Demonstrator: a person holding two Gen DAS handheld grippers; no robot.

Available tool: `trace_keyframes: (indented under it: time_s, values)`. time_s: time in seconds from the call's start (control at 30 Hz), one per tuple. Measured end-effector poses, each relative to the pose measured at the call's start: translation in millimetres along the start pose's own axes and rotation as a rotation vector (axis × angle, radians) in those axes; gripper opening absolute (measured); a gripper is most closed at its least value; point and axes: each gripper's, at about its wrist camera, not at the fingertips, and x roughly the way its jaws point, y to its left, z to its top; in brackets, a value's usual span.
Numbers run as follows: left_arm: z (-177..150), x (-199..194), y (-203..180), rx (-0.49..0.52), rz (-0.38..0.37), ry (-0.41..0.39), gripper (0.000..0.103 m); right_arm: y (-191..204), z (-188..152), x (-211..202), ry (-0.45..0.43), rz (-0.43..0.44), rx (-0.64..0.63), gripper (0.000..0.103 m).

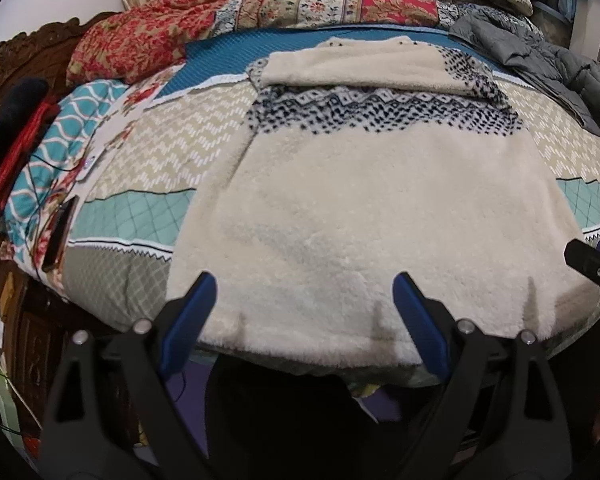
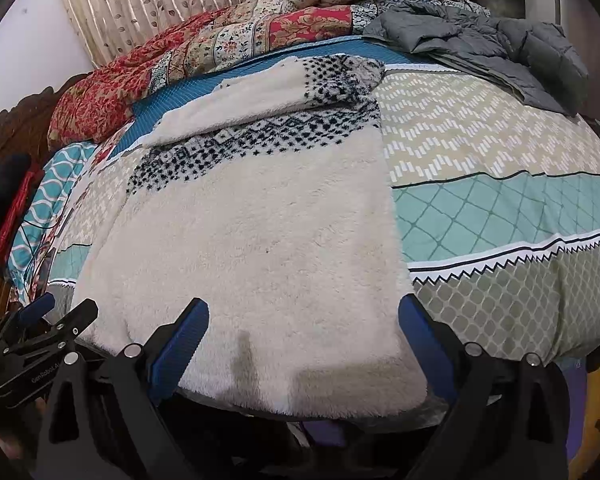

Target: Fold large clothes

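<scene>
My cream fleece sweater (image 1: 364, 208) lies flat on the bed (image 2: 500, 208), hem just ahead of both jaws, patterned top folded over at the far end. Left gripper (image 1: 304, 300) and right gripper (image 2: 304, 328) are spread wide, holding nothing. "GenRobot" shows on the left gripper's body, rest cut off. Grey puffer jacket (image 2: 500, 48) far right, partly cropped.

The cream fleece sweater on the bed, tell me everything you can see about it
The cream fleece sweater looks thick and fuzzy, with a dark navy diamond and speckle band across its upper part. It lies flat on the patterned bedspread, its far end folded back over itself, its near hem draped at the bed edge. The left gripper and right gripper sit at that hem, jaws spread, not gripping it.
</scene>
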Motion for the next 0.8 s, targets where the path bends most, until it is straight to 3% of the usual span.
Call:
trace_keyframes:
  time_s: [0.43, 0.53, 0.8]
  values:
    - [-0.6, 1.9, 0.2, 0.000, 0.002, 0.001, 0.086, 2.1, -0.3, 1.8, 0.002, 0.000, -0.006, 0.086]
    - [-0.7, 7.3, 6.8, 0.000, -0.028, 0.020, 0.086, 1.5, -1.1, 3.3, 0.008, 0.003, -0.008, 0.086]
    - [1.1, 19.1, 105.1, -0.128, -0.110, 0.024, 0.086, -45.3, 0.3, -11.6, 0.009, 0.069, 0.008, 0.085]
